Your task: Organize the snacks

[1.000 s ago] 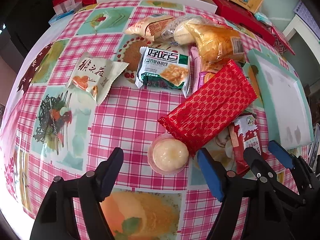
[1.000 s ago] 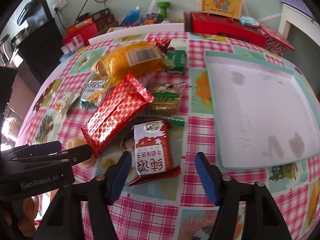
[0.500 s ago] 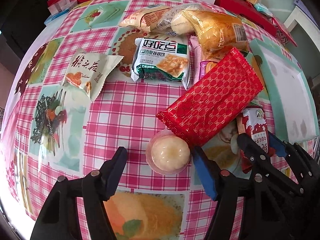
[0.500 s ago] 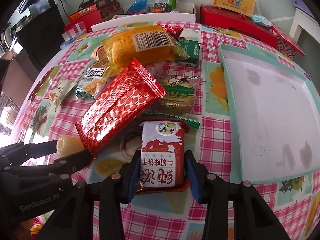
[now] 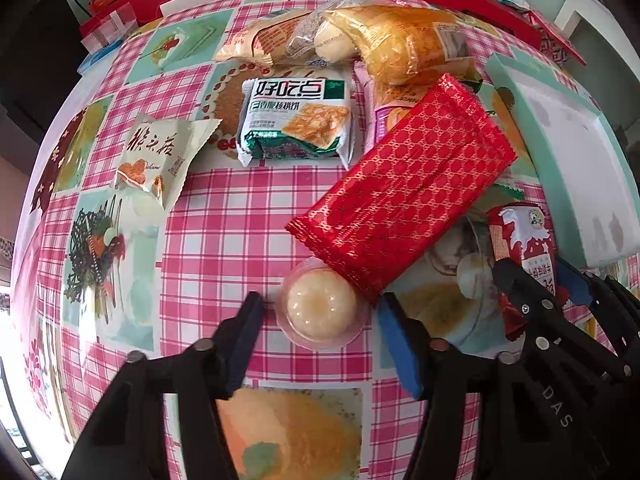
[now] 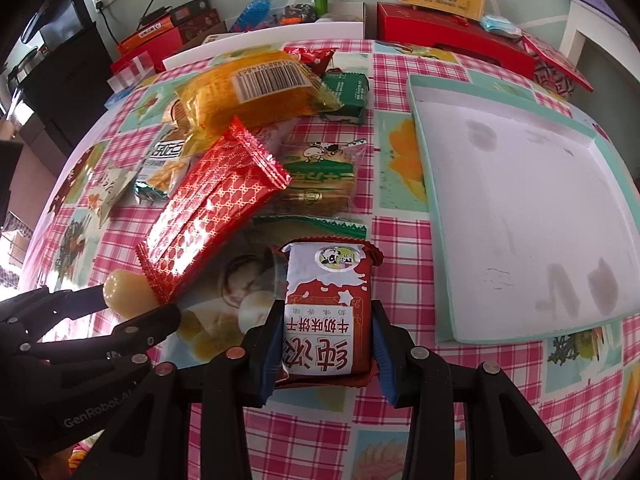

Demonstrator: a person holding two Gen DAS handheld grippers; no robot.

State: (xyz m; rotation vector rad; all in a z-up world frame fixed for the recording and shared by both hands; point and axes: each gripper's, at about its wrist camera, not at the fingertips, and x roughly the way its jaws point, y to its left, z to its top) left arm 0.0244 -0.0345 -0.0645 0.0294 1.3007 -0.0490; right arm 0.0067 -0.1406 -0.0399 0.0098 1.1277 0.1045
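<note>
The jelly cup [image 5: 322, 311] sits on the tablecloth directly between the closing jaws of the left gripper [image 5: 320, 320], pads not yet touching. The right gripper [image 6: 325, 344] clamps the red-and-white biscuit pack [image 6: 326, 308], long axis along its fingers, tray [image 6: 424, 184] just beside it.

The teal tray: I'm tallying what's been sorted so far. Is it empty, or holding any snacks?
Empty. The teal tray shows only its bare white floor with faint smudges; every snack lies outside it on the tablecloth.
</note>
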